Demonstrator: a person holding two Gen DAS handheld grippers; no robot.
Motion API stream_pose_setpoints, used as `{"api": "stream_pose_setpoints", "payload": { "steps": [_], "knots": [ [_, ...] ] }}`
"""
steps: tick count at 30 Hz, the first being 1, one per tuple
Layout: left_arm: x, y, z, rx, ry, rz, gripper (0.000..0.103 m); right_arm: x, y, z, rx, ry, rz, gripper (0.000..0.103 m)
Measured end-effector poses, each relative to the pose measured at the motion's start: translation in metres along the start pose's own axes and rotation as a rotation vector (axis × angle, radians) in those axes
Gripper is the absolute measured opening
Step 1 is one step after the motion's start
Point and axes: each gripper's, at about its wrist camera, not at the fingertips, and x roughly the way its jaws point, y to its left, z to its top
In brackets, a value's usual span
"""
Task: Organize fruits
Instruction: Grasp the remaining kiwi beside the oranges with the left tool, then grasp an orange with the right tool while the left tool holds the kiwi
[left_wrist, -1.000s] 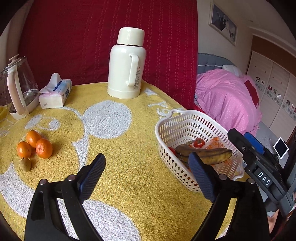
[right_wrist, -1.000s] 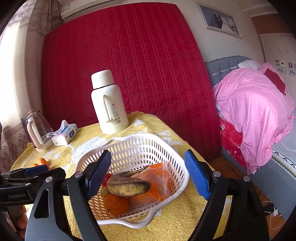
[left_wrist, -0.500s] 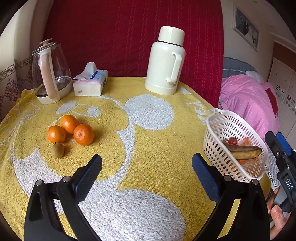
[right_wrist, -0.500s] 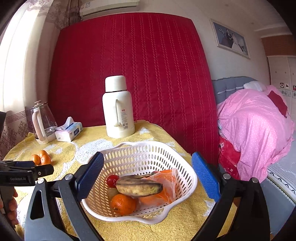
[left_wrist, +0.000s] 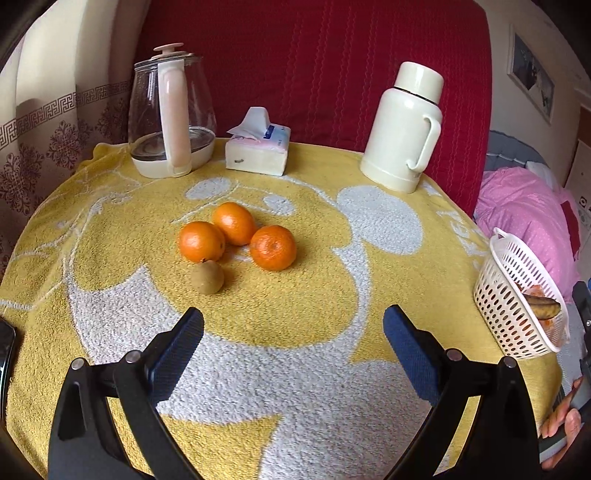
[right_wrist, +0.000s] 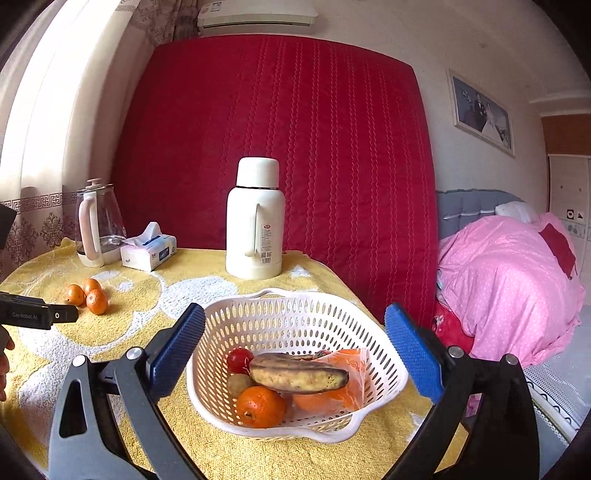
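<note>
Three oranges (left_wrist: 236, 236) and a brown kiwi (left_wrist: 207, 276) lie together on the yellow towel-covered table (left_wrist: 295, 302). My left gripper (left_wrist: 293, 341) is open and empty, a short way in front of them. A white slotted basket (right_wrist: 295, 317) sits at the table's right edge and holds a banana (right_wrist: 298, 373), an orange (right_wrist: 260, 406), a small red fruit (right_wrist: 239, 360), a kiwi and an orange plastic bag. My right gripper (right_wrist: 294, 345) is open and empty, its fingers either side of the basket's near part. The basket also shows in the left wrist view (left_wrist: 513, 291).
A glass kettle (left_wrist: 170, 114), a tissue box (left_wrist: 258, 149) and a cream thermos (left_wrist: 406, 129) stand along the table's far edge before a red panel. A pink bed (right_wrist: 509, 280) lies to the right. A dark object (left_wrist: 5, 354) sits at the table's left edge.
My left gripper has swung left from the basket toward the oranges and kiwi, which now sit centred ahead. My right gripper has pulled back slightly from the basket. Both stay open.
</note>
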Motion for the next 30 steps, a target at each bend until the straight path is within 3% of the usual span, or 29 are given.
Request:
{"api": "stream_pose_setpoints", "payload": {
  "steps": [9,18,22,27,30],
  "knots": [
    [0.010,0.032,0.006,-0.017,0.003,0.051,0.096,-0.012,0.039,-0.003,-0.180,-0.059,0.036,0.099],
    [0.035,0.056,0.017,-0.080,0.062,0.053,0.059,-0.014,0.050,-0.004,-0.233,-0.065,0.046,0.099],
    [0.043,0.057,0.024,-0.059,0.076,0.059,0.043,-0.014,0.051,-0.005,-0.236,-0.062,0.047,0.099],
    [0.059,0.059,0.026,-0.058,0.123,0.037,0.028,-0.013,0.052,-0.006,-0.243,-0.060,0.048,0.099],
    [0.061,0.064,0.026,-0.088,0.127,0.009,0.027,-0.012,0.053,-0.006,-0.246,-0.058,0.047,0.099]
  ]
}}
